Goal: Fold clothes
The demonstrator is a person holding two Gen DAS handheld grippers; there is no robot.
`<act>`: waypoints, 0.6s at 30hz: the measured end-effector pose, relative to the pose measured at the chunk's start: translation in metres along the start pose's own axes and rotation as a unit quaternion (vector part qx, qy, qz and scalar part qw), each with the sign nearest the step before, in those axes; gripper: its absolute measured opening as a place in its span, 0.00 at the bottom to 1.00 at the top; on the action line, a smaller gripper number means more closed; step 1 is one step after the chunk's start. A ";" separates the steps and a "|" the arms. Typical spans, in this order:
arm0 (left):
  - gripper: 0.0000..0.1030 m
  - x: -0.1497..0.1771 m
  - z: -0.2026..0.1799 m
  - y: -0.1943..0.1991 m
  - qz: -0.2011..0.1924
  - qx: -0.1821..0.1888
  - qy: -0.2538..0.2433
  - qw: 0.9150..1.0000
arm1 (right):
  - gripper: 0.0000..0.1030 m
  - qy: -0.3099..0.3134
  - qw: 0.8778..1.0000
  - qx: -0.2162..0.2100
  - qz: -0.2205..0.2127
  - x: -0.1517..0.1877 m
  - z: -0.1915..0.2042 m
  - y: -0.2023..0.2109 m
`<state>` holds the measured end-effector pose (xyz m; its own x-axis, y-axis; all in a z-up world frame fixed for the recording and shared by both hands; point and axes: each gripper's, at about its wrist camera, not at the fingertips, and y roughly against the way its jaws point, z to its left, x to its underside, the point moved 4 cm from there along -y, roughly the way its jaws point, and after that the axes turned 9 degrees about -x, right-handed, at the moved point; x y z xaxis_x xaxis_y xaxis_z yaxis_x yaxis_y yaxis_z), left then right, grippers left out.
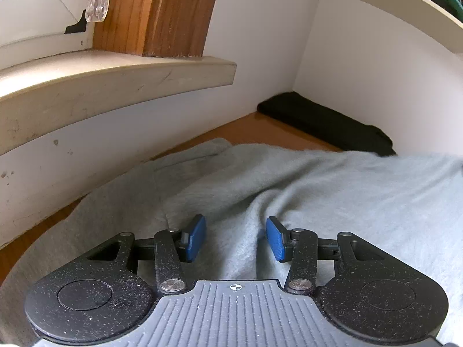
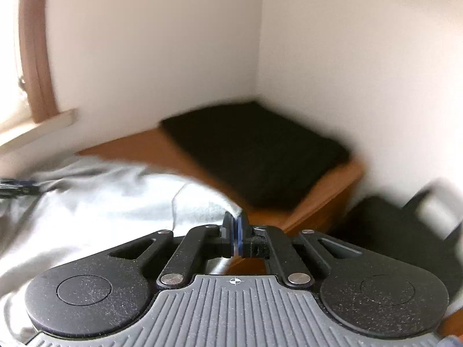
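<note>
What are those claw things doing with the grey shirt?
A person is folding clothes with a hand-held gripper in each hand. A grey garment lies spread on a wooden table. The left gripper rests over it with its fingers apart, a ridge of cloth running between them. The right gripper has its fingers shut at the garment's edge; the view is too blurred to tell if cloth is pinched. A black garment, already folded, sits in the corner by the wall.

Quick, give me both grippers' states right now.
Left gripper: open, a ridge of the grey garment between the pads, not pinched.
Right gripper: shut; whether it pinches the garment's edge cannot be told.
</note>
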<state>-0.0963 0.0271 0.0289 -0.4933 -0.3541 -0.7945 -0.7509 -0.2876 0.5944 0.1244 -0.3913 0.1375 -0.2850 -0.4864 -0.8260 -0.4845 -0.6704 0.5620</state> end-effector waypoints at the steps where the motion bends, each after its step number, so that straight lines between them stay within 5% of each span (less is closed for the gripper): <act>1: 0.49 0.000 0.000 0.000 0.000 0.001 0.000 1.000 | 0.03 0.042 0.998 0.035 0.002 -0.005 0.004 0.002; 2: 0.49 0.000 0.000 0.000 0.000 0.001 0.000 1.000 | 0.03 0.075 0.995 0.062 0.006 -0.010 0.008 0.003; 6: 0.49 -0.001 0.000 -0.001 0.001 0.002 -0.002 1.000 | 0.13 0.045 0.998 0.027 0.046 -0.006 0.011 -0.029; 8: 0.49 -0.001 0.000 -0.002 0.001 0.002 -0.002 1.000 | 0.28 0.029 0.999 0.015 0.033 -0.005 0.017 -0.047; 12: 0.49 -0.001 -0.002 -0.003 0.002 -0.002 -0.009 1.000 | 0.31 -0.013 0.996 -0.089 0.021 -0.004 0.044 -0.099; 18: 0.49 -0.001 -0.008 -0.004 0.003 -0.017 -0.031 0.999 | 0.31 0.025 0.973 -0.228 0.029 -0.003 0.114 -0.187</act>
<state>-0.0890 0.0210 0.0279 -0.5242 -0.3011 -0.7966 -0.7330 -0.3166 0.6020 0.1220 -0.2001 0.0300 -0.2542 -0.5496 -0.7958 -0.0475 -0.8148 0.5778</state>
